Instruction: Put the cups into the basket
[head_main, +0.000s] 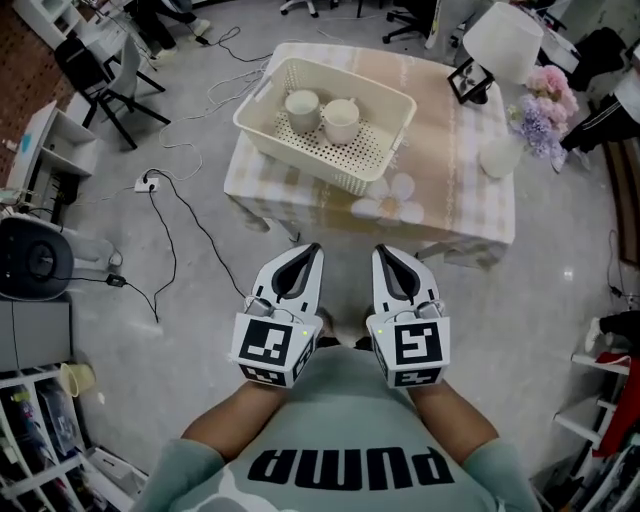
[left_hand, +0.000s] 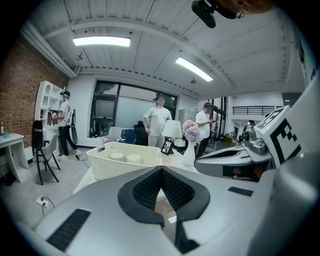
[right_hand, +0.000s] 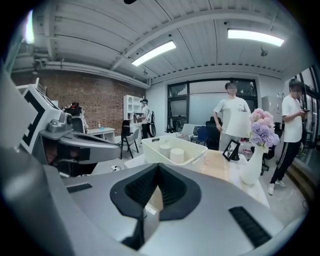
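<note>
A: Head view first. Grippers?

B: Left gripper (head_main: 313, 250) and right gripper (head_main: 381, 252) side by side, close in front of the green shirt (head_main: 350, 420), over the grey floor (head_main: 200, 300), tips toward the table (head_main: 470, 190). Both pinched fully together, nothing between the pads.

A: And the cups?

B: Already in the basket (head_main: 262, 100): first cup (head_main: 302, 110) and second cup (head_main: 340, 120), just beside each other on the perforated bottom. Basket itself on the left part of the table, well apart from both grippers.

A: Anything else up there?

B: Lamp (head_main: 503, 42), picture frame (head_main: 468, 82), white vase (head_main: 500, 157) and flowers (head_main: 545, 95) along the right side. Flower-shaped mat (head_main: 390, 203) near the front edge.

A: On to the left gripper view.

B: Jaws closed tip to tip, empty. Beyond them the basket, with both cups showing just over its wall. Right gripper alongside at the right. People (left_hand: 156, 117) standing farther back in the room.

A: Right gripper view?

B: Likewise, jaws pressed together on nothing. Basket ahead on the table with both cups inside. Vase and flowers off to the right, left gripper alongside at the left.
</note>
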